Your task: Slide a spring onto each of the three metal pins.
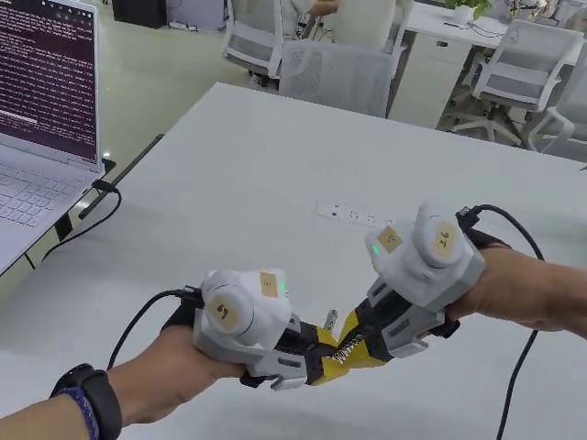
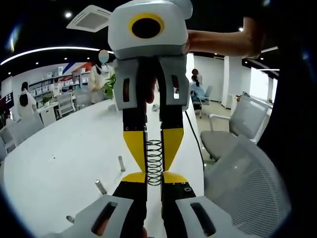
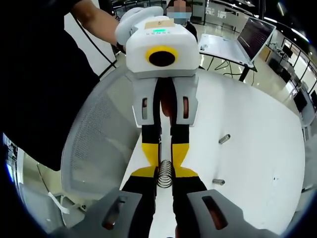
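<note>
White desk carries everything in the head view, and low in that frame the 2 pairs of tongs meet tip to tip over it. From the lower left come the left tongs, from the right the right tongs, and the spring lies in line between their yellow tips. Just above the meeting point 1 of the metal pins shows on the desk.

In the left gripper view the left tongs rise from the bottom edge, closed to a narrow slot with the lower coils of the spring pinched in it. Facing them from the top of the frame, the right tongs are drawn in just as far and press on the upper coils. Which pair bears the spring I cannot tell. Left of the jaws 2 metal pins rest on the desk, apart from the spring; a 3rd bit of metal at the lower left is too small to make out.

The right gripper view has the spring at centre and 2 metal pins on the desk to the right of the jaws.

An open laptop sits at the upper left of the head view, a power strip lies mid-desk, and office chairs line the top edge.
</note>
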Tool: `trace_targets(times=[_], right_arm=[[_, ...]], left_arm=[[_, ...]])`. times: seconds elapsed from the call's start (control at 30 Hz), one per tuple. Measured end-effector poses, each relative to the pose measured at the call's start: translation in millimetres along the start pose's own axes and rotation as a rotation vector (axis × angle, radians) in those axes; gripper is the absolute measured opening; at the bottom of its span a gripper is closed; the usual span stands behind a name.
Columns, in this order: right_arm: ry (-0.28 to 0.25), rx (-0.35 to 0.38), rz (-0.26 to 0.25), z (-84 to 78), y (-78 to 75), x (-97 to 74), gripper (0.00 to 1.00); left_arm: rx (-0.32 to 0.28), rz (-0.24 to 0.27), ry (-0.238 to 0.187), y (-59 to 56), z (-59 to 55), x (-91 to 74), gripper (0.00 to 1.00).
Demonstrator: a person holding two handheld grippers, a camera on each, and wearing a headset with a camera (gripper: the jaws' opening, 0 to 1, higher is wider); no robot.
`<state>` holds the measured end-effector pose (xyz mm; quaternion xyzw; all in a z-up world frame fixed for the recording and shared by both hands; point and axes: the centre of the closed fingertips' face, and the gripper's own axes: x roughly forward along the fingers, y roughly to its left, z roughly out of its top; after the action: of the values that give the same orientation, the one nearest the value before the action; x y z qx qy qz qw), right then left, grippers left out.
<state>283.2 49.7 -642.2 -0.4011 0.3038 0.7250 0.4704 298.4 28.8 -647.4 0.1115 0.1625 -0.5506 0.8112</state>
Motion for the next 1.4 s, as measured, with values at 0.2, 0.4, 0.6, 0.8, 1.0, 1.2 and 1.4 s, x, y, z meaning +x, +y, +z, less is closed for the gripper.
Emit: trace_targets(times=[0.2, 0.4, 0.6, 0.8, 1.0, 1.2, 1.4], right_arm=[[0.014, -0.008, -0.003, -3.5, -0.1, 4.2, 0.08], [0.015, -0.004, -0.001, -5.8, 0.5, 5.8, 0.08], [0.015, 0.010, -0.016, -10.3, -3.8, 4.8, 0.08], [0.024, 0.037, -0.026, -21.6, -4.4, 3.9, 0.08], [0.025, 0.070, -0.039, -33.5, -3.6, 0.2, 0.08], [0.030, 0.095, -0.050, -43.9, -3.0, -3.6, 0.08], [0.040, 0.118, -0.058, -53.9, 0.1, -4.5, 0.08]], left_arm=[[-0.015, 0.004, -0.003, 0.1, -4.9, 3.1, 0.02], [-0.022, 0.005, 0.001, -1.4, -6.6, 4.6, 0.03], [-0.036, 0.009, 0.005, 1.6, -7.8, 2.8, 0.05], [-0.058, 0.023, 0.014, 5.8, -16.3, -5.1, 0.07], [-0.080, 0.046, 0.028, 7.3, -27.1, -14.4, 0.10], [-0.089, 0.065, 0.040, 11.7, -33.7, -24.6, 0.13], [-0.117, 0.090, 0.055, 16.7, -44.0, -34.2, 0.15]])
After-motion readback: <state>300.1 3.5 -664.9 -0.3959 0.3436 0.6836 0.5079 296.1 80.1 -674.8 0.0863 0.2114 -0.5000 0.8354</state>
